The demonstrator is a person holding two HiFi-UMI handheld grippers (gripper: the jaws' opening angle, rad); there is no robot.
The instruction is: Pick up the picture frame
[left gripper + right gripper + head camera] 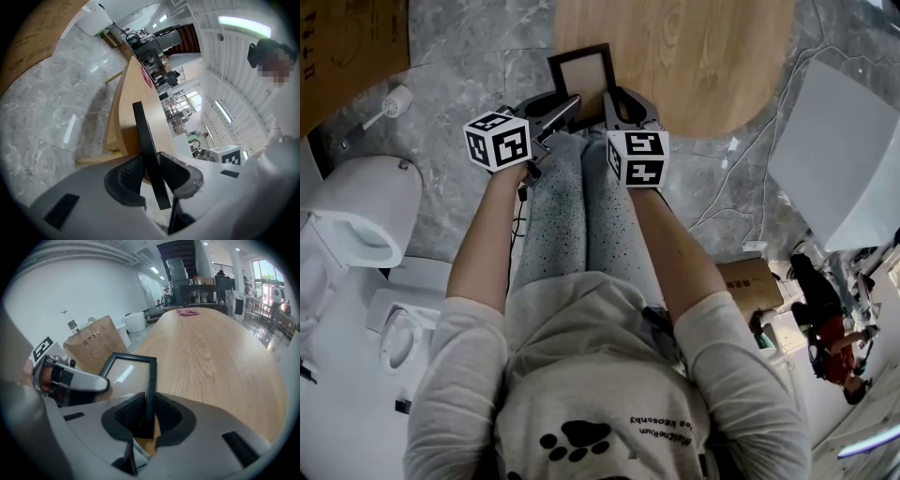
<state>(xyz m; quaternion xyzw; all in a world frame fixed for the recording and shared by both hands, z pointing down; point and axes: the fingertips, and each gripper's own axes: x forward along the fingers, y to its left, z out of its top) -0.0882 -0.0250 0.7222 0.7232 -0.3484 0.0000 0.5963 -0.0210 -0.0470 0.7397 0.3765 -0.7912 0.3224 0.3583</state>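
The picture frame (127,373) has shiny glass. The table (211,348) is smooth wood. The floor (42,108) looks like shiny grey stone.

Picture frame (584,75) lower corners behind left gripper (572,105), right gripper (610,98).

I seem to be working in a showroom or open hall: a white toilet (358,214) sits loose on a marble floor (455,187), with a cardboard box (347,47), a long wooden table (675,56) and a staircase (180,268) behind.
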